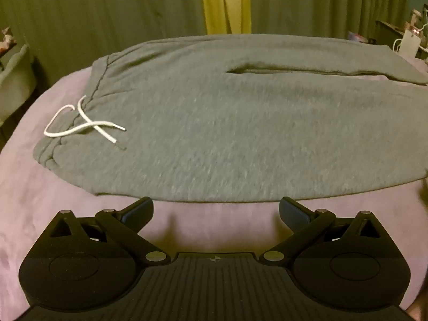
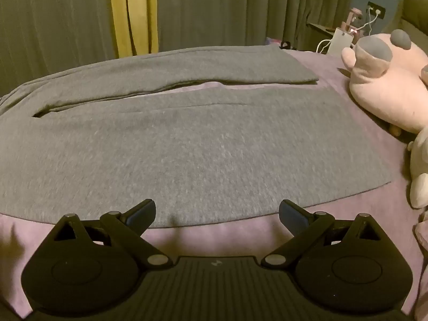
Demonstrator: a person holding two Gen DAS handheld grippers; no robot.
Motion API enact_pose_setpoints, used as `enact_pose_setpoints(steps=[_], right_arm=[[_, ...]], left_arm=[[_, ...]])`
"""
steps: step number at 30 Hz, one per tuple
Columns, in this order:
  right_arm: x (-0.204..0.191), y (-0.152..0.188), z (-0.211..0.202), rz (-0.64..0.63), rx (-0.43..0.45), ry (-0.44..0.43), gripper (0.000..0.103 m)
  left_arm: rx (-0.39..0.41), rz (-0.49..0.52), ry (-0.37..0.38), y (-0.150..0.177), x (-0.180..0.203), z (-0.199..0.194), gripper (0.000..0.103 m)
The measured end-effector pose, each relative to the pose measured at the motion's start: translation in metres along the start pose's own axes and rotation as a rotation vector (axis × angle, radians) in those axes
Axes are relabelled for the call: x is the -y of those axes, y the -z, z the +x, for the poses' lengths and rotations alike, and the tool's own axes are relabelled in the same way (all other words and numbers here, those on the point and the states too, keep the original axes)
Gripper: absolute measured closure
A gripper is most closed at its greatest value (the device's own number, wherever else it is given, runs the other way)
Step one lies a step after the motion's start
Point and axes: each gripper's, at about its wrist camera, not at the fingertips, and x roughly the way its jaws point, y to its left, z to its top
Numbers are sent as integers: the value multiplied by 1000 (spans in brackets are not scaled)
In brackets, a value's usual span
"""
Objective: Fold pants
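Pants [image 1: 214, 133], one gray pair, lie flat on the bed [image 1: 53, 214], which has a lilac cover. Their long axis runs side to side across both views: the waistband is at the left end in the left wrist view, and the two leg ends are at the right end in the right wrist view [image 2: 187, 139]. The two legs lie nearly side by side, the far one angled slightly away so that a narrow strip of bed cover shows between them. One white drawstring [image 1: 83, 123] rests in a loose crossed loop on the waistband, partly spilling onto the cover.

Left tongs [image 1: 216, 210] hover at the near edge of the pants by the hip, fingers spread wide, gripping nothing. Right tongs [image 2: 217, 211] sit at the near edge of the closer leg, likewise spread wide and empty.

Beyond the leg ends lies one pink stuffed toy [image 2: 388, 91], with part of a pale second one [image 2: 420, 171] nearer. Green curtains [image 2: 227, 8] with one yellow strip hang behind the pants.
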Motion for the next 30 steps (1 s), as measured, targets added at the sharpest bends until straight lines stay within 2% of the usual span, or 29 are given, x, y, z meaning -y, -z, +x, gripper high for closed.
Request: enact_pose_setpoints(steps=[8, 30], right_arm=[[0, -2, -1, -16, 7, 3, 4], [2, 2, 3, 3, -5, 4, 4]], left_arm=[[-8, -32, 11, 8, -8, -2, 0], [-39, -34, 3, 6, -2, 5, 0]])
